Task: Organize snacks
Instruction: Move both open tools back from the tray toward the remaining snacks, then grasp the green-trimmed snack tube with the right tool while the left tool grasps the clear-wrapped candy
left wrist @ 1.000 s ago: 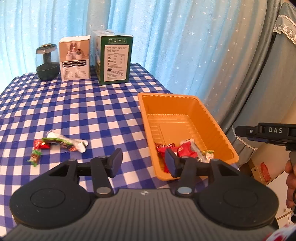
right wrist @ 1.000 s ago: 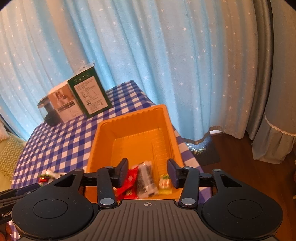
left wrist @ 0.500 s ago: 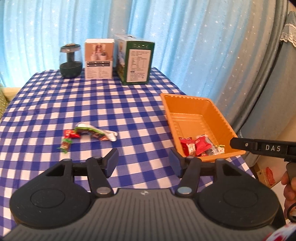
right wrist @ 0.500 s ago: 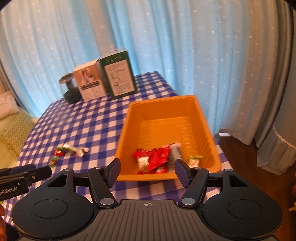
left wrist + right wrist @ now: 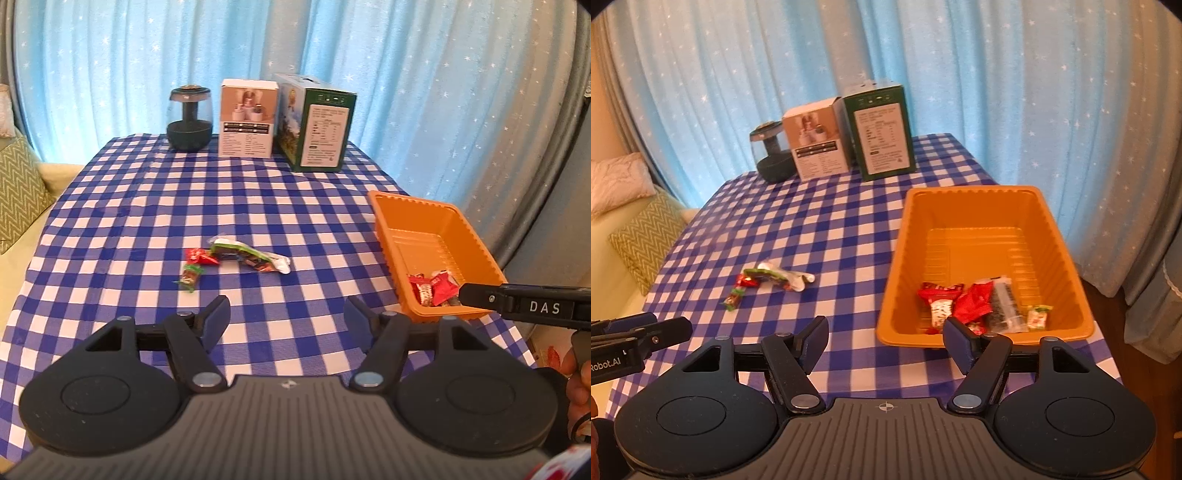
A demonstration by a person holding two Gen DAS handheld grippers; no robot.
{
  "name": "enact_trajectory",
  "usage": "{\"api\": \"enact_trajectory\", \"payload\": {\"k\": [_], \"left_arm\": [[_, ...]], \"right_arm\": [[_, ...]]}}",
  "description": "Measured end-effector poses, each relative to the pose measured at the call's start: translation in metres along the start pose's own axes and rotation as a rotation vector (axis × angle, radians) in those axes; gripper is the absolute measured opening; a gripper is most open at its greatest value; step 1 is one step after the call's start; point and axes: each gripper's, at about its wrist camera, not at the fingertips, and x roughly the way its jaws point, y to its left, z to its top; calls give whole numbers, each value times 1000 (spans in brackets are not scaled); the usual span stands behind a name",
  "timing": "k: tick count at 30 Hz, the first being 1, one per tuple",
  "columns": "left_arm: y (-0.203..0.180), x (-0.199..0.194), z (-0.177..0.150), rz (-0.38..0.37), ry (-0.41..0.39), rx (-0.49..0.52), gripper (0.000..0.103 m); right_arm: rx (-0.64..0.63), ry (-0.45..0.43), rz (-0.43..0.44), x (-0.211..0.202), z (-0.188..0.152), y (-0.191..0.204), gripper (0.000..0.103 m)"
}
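Checked tablecloth (image 5: 129,229), both tools wide w/ nothing held, only right view shows green candy (image 5: 1038,317) in orange tray (image 5: 901,273).

At three o'clock, the right tongs (image 5: 480,297) hide some wrappers in the orange tray (image 5: 436,221); box print (image 5: 323,134) illegible.

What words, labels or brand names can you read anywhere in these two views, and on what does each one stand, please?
"DAS": on the right tongs' side, seen from the left wrist.
"Robot.AI": on the left tongs' side, seen from the right wrist; its start is cut off by the frame edge.
Green box: white label panel, print too small to read.
White box: print too small to read.
Snack wrappers in the orange tray: blurred, unreadable.
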Motion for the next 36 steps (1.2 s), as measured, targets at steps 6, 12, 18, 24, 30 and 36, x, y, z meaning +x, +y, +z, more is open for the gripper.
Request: {"api": "enact_trajectory", "payload": {"k": [6, 12, 18, 24, 30, 36], "left_arm": [[13, 1, -1, 27, -6, -11, 70], [28, 7, -3, 72, 3, -15, 70], [53, 24, -1, 108, 19, -43, 70], [76, 48, 4, 124, 31, -56, 70], [94, 80, 12, 124, 40, -13, 68], [106, 120, 15, 123, 68, 55, 57]], "right_arm": [[-25, 3, 28, 7, 2, 14, 69], [-57, 5, 70, 20, 3, 29, 69], [-107, 18, 102, 45, 3, 44, 69], [-170, 25, 132, 80, 9, 62, 69], [-275, 30, 178, 125, 14, 85, 69], [-439, 44, 210, 171, 11, 109, 63]]}}
